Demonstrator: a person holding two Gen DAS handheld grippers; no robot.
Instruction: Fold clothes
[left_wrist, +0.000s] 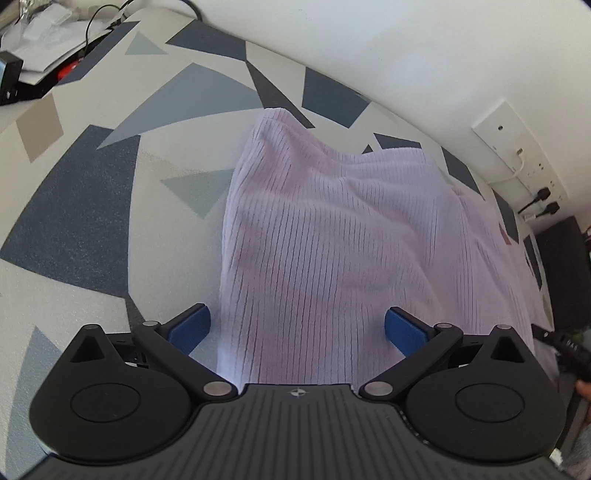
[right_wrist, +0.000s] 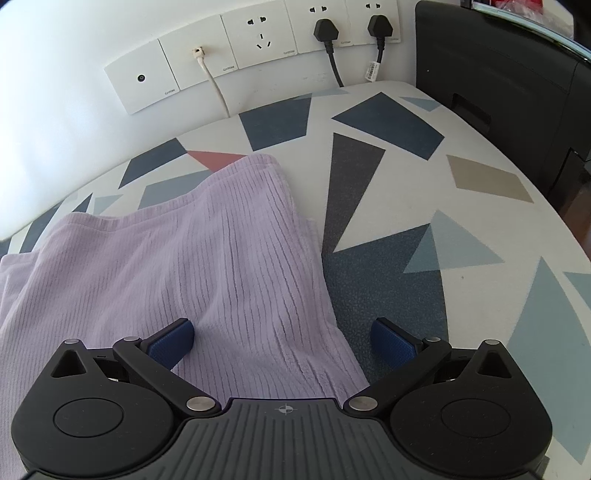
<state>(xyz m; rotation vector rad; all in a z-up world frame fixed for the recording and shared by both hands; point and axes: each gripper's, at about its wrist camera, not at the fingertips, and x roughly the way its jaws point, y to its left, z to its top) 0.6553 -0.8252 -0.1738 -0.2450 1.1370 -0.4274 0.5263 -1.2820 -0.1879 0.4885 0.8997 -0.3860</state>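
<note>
Left wrist view: the left gripper (left_wrist: 297, 330) hovers with fingers spread wide over the lilac ribbed garment (left_wrist: 332, 236) on the patterned table (left_wrist: 74, 206). Right wrist view: the right gripper (right_wrist: 282, 341) spreads wide too, straddling the garment's right edge below the wall sockets (right_wrist: 258, 40)

The lilac garment's (right_wrist: 207, 258) near hem is hidden under both tools' bodies.

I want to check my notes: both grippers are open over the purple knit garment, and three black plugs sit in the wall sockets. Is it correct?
Not quite: only two black plugs sit in the wall sockets, as the right wrist view shows. The rest holds: left gripper and right gripper are open over the purple knit garment.
</note>
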